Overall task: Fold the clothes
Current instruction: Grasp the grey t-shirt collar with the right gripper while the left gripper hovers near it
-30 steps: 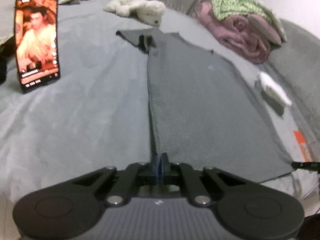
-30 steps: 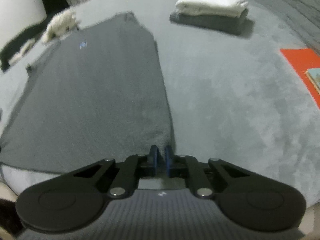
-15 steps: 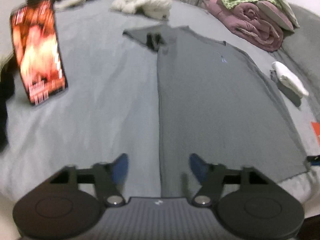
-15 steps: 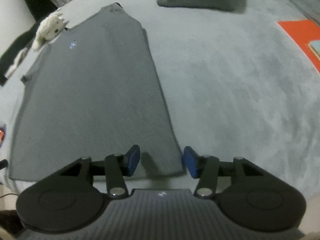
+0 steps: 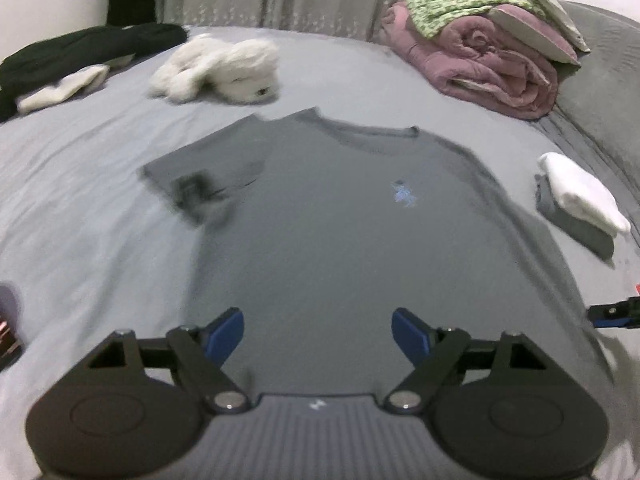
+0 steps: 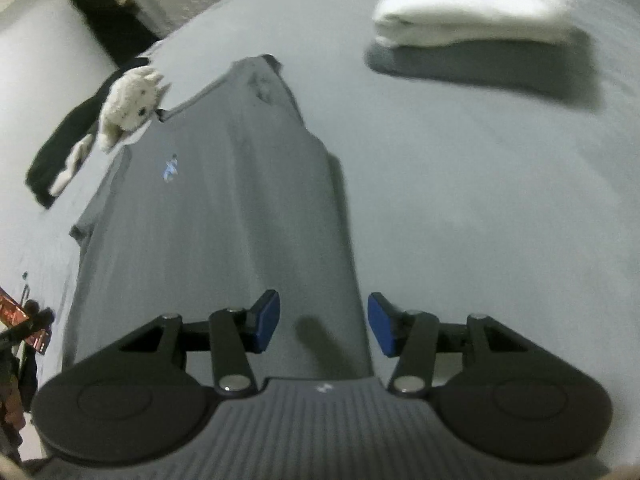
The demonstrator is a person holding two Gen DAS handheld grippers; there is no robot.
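Grey t-shirt (image 5: 328, 240) flat on bed, hem btwn both grippers' released fingers (image 5: 224, 332).

One grey T-shirt (image 5: 320, 216), two folded garments (image 5: 576, 196), one plush toy (image 5: 224, 68), two tools (image 5: 318, 334).

T-shirt (image 5: 328, 240) flat on bed (image 5: 100, 208); plush toy (image 5: 224, 68) behind.

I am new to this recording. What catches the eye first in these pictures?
A dark grey T-shirt lies spread flat on the grey bed, below both open grippers. Behind its collar lies a white plush toy; a rolled pink blanket sits at the far right.
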